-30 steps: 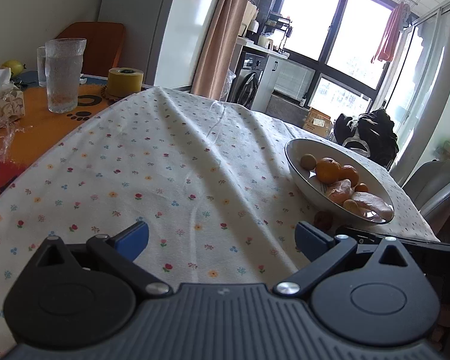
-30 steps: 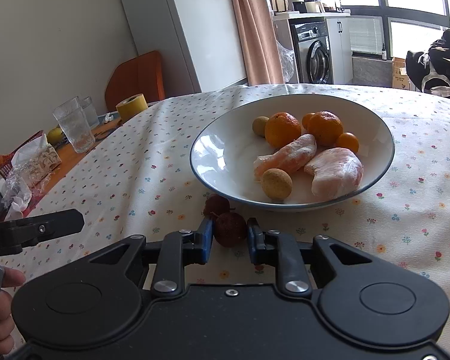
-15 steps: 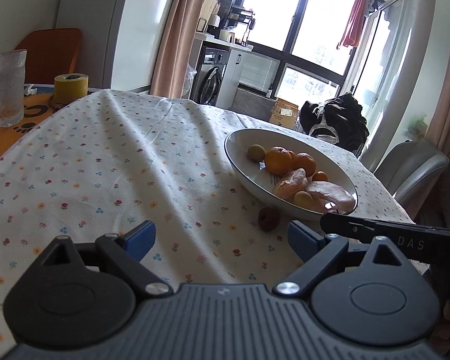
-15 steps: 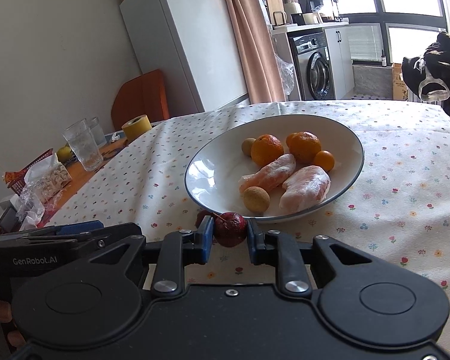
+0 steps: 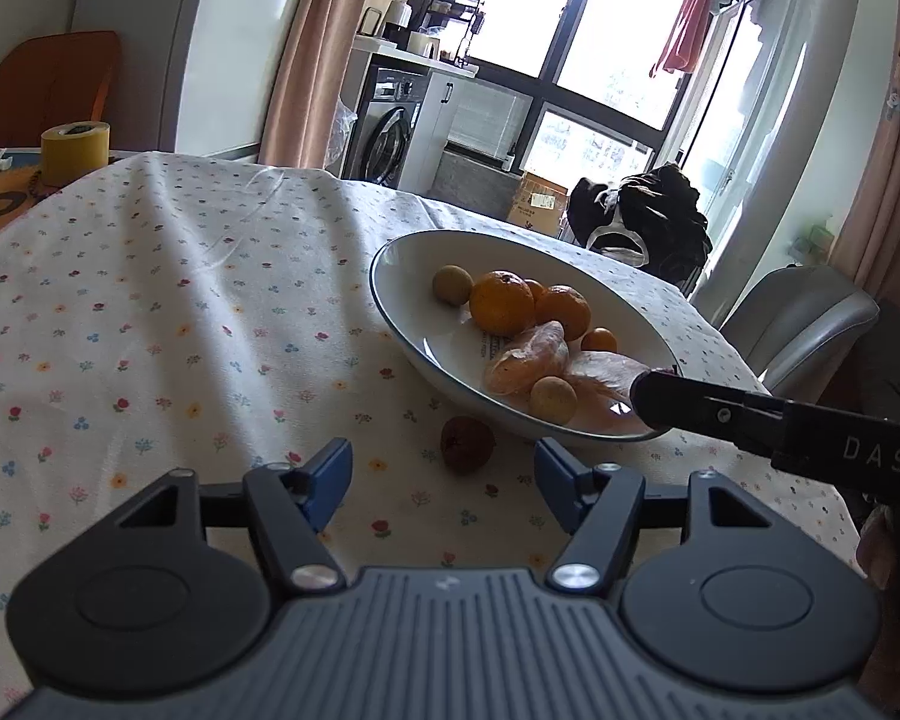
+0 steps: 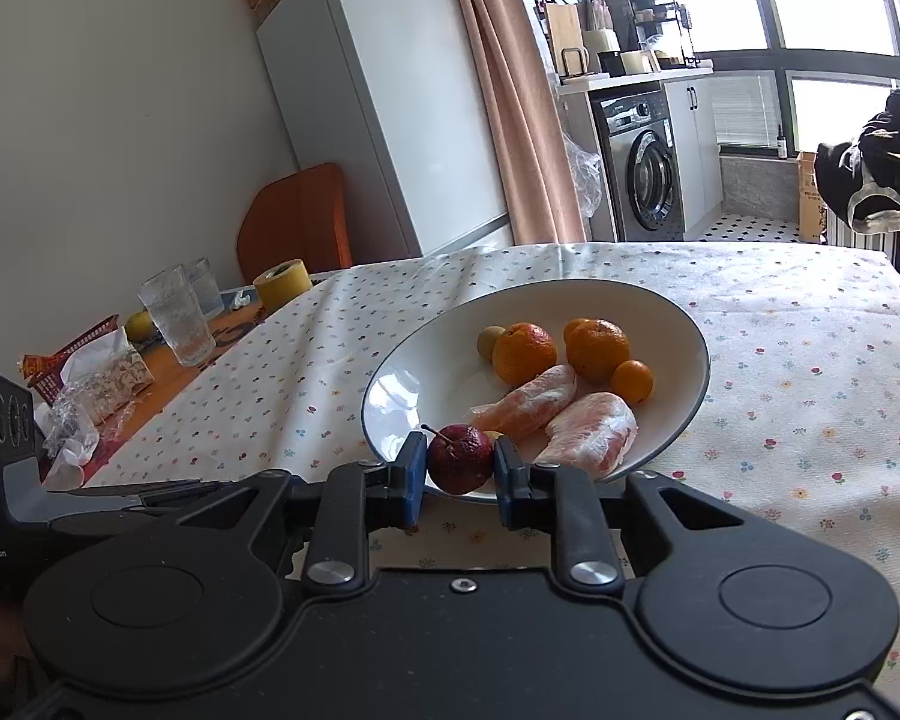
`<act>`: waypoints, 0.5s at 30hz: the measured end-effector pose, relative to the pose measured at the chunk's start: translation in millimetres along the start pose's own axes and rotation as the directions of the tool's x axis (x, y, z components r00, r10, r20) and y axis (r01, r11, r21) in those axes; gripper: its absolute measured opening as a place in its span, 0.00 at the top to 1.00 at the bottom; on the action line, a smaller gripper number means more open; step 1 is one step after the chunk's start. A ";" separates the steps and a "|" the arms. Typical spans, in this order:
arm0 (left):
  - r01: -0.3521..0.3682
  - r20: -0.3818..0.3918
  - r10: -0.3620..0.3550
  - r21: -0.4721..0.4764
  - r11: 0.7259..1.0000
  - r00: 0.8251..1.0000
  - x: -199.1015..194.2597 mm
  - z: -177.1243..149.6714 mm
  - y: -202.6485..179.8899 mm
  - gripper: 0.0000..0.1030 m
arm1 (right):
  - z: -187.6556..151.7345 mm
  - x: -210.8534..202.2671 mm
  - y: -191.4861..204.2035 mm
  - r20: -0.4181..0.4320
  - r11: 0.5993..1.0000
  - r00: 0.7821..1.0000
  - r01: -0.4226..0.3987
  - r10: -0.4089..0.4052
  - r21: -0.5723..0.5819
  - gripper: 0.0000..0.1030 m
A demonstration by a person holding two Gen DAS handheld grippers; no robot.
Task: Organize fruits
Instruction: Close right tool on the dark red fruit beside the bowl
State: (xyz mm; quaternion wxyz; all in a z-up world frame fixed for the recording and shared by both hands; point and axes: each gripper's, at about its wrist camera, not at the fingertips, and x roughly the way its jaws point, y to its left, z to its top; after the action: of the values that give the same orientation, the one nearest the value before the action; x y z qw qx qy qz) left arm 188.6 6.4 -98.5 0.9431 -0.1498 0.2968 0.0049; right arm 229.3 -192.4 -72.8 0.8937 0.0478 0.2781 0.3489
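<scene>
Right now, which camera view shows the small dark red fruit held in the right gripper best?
The right wrist view: the small dark red fruit, stem visible, sits clamped between the right gripper pads before the white bowl. The left wrist view shows only a dark sliver of it behind the gripper's fingertip.

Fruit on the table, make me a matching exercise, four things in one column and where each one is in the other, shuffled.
Things:
1. red fruit with stem
2. dark red fruit
3. large mandarin
4. yellow tape roll

Places:
A. on the orange mat beside the glasses
B. inside the white bowl
C. on the tablecloth beside the bowl
D. between the right gripper fingers

Pairs: 1-D, 2-C, 3-B, 4-A
</scene>
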 end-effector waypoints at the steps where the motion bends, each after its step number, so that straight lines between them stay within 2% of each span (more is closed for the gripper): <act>1: 0.002 -0.003 -0.002 0.004 1.000 1.000 2.4 0.0 -2.0 0.38 | -0.3 -1.5 -2.1 0.001 1.000 1.000 0.002 -0.002 0.003 0.79; 7: 0.002 -0.015 -0.002 0.023 1.000 1.000 16.6 1.7 -12.2 0.40 | -2.7 -8.9 -15.9 0.011 1.000 1.000 0.019 -0.019 0.021 0.79; 11: -0.007 -0.037 0.008 0.034 0.999 0.999 27.9 1.8 -15.6 0.44 | -1.2 -13.3 -23.3 0.023 1.000 1.000 0.020 -0.020 0.023 0.78; 15: -0.024 -0.028 0.027 0.088 0.996 0.999 31.2 -1.3 -24.6 0.46 | -1.0 -12.4 -29.4 0.024 0.999 0.999 0.020 -0.021 0.034 0.78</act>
State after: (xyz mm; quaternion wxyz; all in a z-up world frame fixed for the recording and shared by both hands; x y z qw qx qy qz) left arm 215.9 -20.0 -110.2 0.9442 -0.1046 0.3124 0.0016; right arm 238.8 -222.7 -76.2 0.8996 0.0640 0.2735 0.3343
